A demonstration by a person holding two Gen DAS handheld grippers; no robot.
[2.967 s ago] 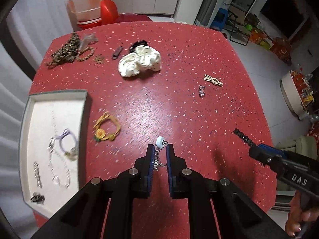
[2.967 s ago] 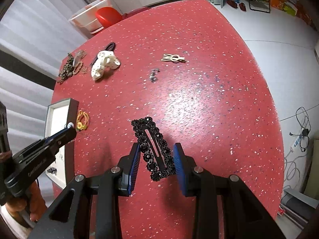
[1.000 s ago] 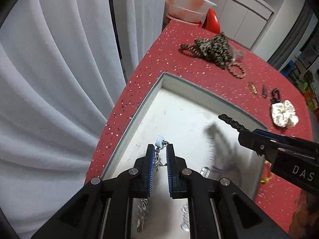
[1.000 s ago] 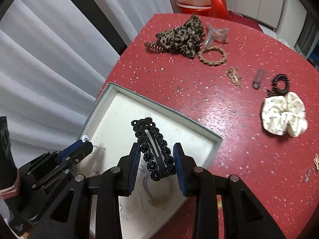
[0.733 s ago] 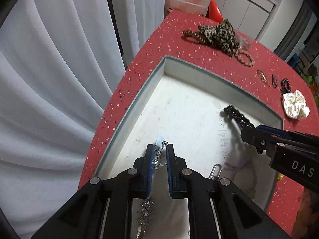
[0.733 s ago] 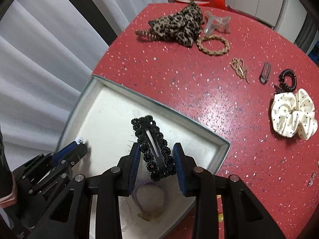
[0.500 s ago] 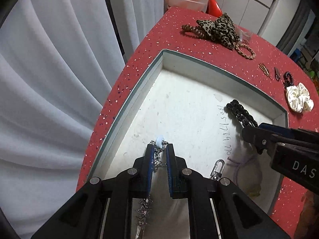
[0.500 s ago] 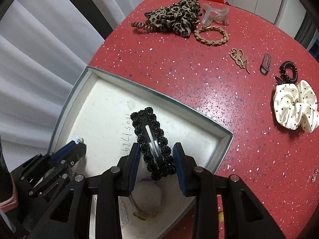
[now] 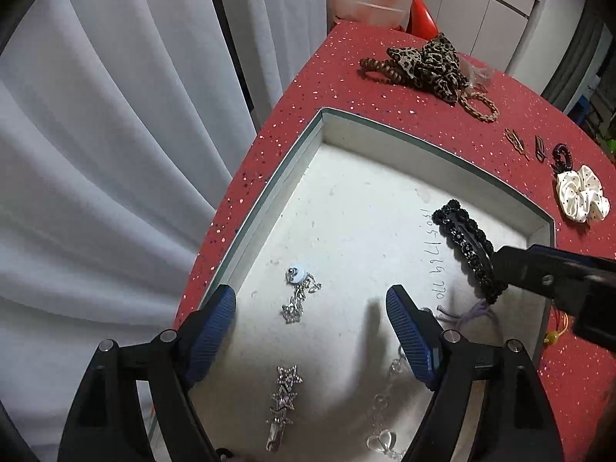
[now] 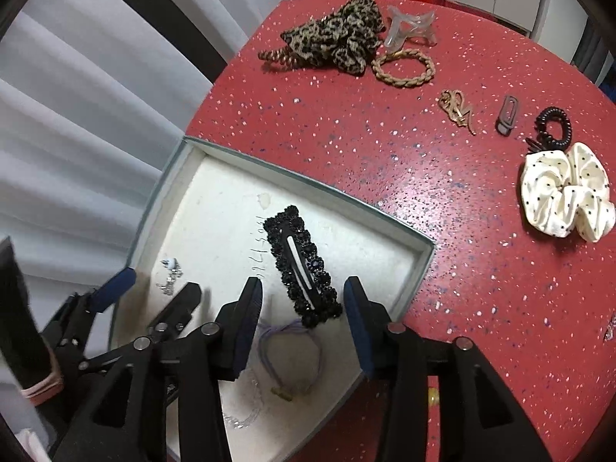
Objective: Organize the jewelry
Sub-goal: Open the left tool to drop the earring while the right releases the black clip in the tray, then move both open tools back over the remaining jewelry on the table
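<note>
Left wrist view: the left gripper (image 9: 311, 310), its jaws just opened and spread wide, hovers over the white tray (image 9: 269, 208) on the red desk (image 9: 385, 96); the released silver chain charm (image 9: 298, 292) lies between them, pointing away.

Right wrist view: the right gripper (image 10: 304, 300), jaws just parting, straddles the black beaded hair clip (image 10: 302, 265), lengthwise ahead in the tray.

Both my wrist cameras look steeply down, close over the white tray (image 9: 385, 200) on the red desk (image 10: 385, 161). Shared: tray interior, desk's far clutter.
</note>
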